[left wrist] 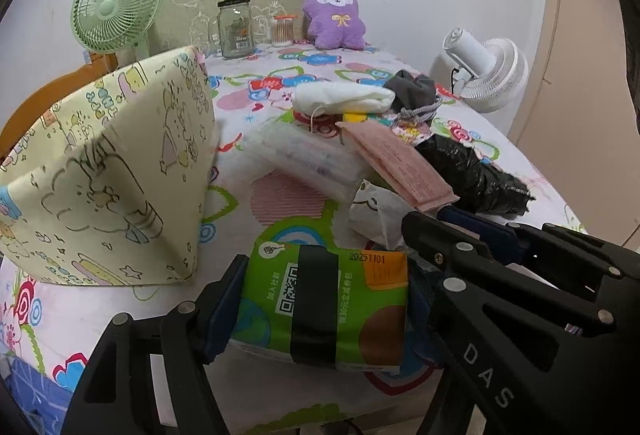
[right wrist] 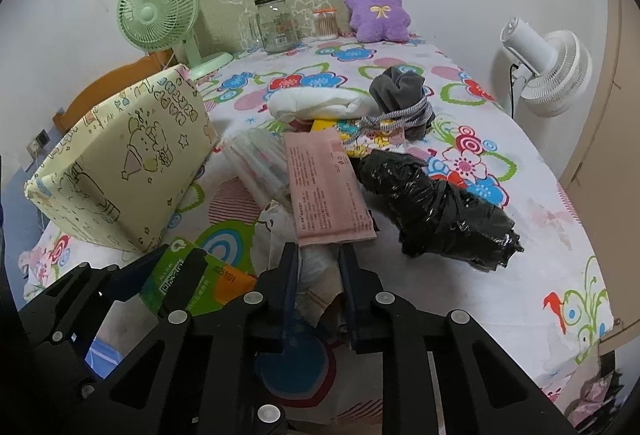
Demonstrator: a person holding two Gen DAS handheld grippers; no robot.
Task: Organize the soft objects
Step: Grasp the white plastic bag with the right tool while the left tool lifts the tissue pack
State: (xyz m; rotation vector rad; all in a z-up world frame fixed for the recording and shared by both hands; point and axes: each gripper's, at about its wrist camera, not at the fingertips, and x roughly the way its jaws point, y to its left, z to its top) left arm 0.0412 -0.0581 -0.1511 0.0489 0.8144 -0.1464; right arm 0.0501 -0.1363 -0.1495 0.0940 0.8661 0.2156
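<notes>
My left gripper (left wrist: 324, 299) is shut on a green tissue pack (left wrist: 328, 307) at the table's near edge; the pack also shows in the right wrist view (right wrist: 192, 283). My right gripper (right wrist: 319, 271) is closed on a crumpled white paper bag (right wrist: 316, 271), also seen in the left wrist view (left wrist: 380, 215). Behind lie a pink packet (right wrist: 324, 187), a clear plastic pack (right wrist: 260, 163), a black plastic bundle (right wrist: 436, 207), a white cloth roll (right wrist: 320, 103), a grey drawstring pouch (right wrist: 400, 91) and a purple plush toy (right wrist: 378, 9). A yellow fabric box (left wrist: 108, 175) stands at the left.
A green fan (right wrist: 156, 15), a glass jar (right wrist: 276, 23) and a cotton-swab tub (right wrist: 325, 22) stand at the back. A white fan (right wrist: 548, 71) stands off the right edge. The floral tablecloth (right wrist: 540, 235) covers the table. A wooden chair back (left wrist: 52, 95) is behind the box.
</notes>
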